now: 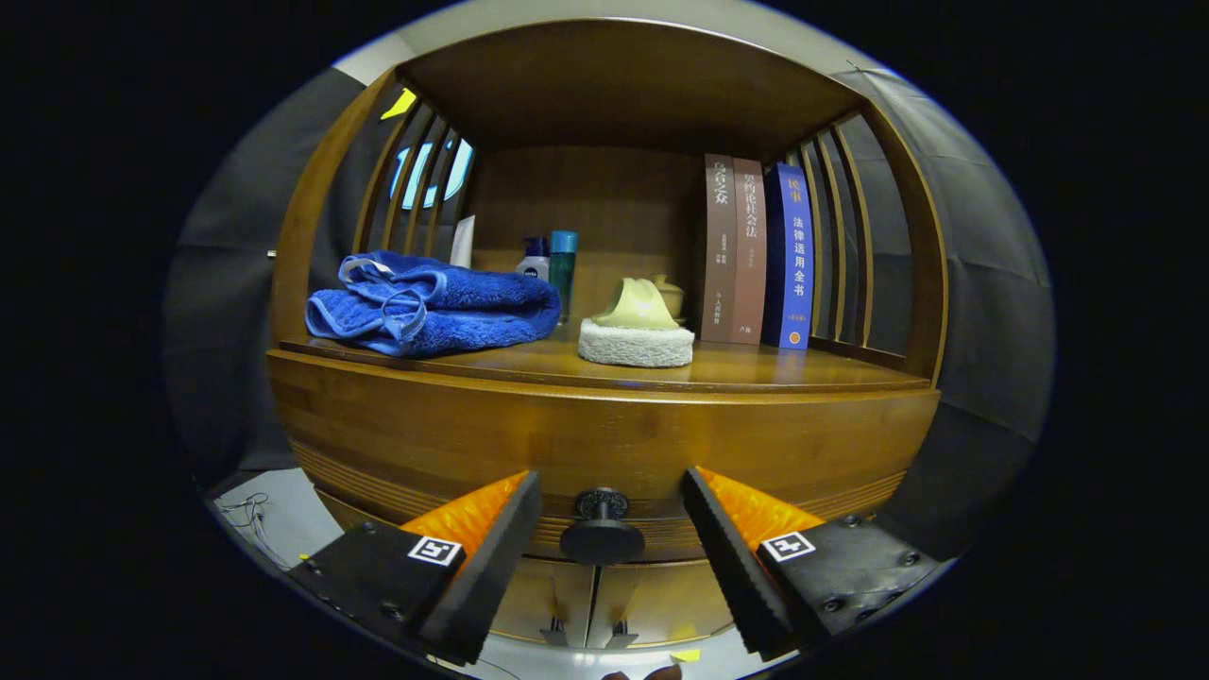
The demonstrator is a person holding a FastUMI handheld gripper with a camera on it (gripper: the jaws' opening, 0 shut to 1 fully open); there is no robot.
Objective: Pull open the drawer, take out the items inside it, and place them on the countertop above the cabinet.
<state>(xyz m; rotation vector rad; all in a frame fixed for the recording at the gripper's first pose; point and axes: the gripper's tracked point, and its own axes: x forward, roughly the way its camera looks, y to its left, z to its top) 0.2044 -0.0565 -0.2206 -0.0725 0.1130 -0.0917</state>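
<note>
Gripper point(604, 543) released, fingers straddling the drawer knob point(602, 531), drawer point(604, 444) closed. Towel point(430, 302) and sponge point(636, 342) on countertop point(756, 373): either opening or just closed.

My gripper point(611, 491) carries square black-and-white marker tags, small dark screws on its plates, and ribbed inner finger faces, fingers spread apart.

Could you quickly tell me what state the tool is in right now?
Tool: open, fingers either side of the drawer knob, not touching it, holding nothing.
</note>
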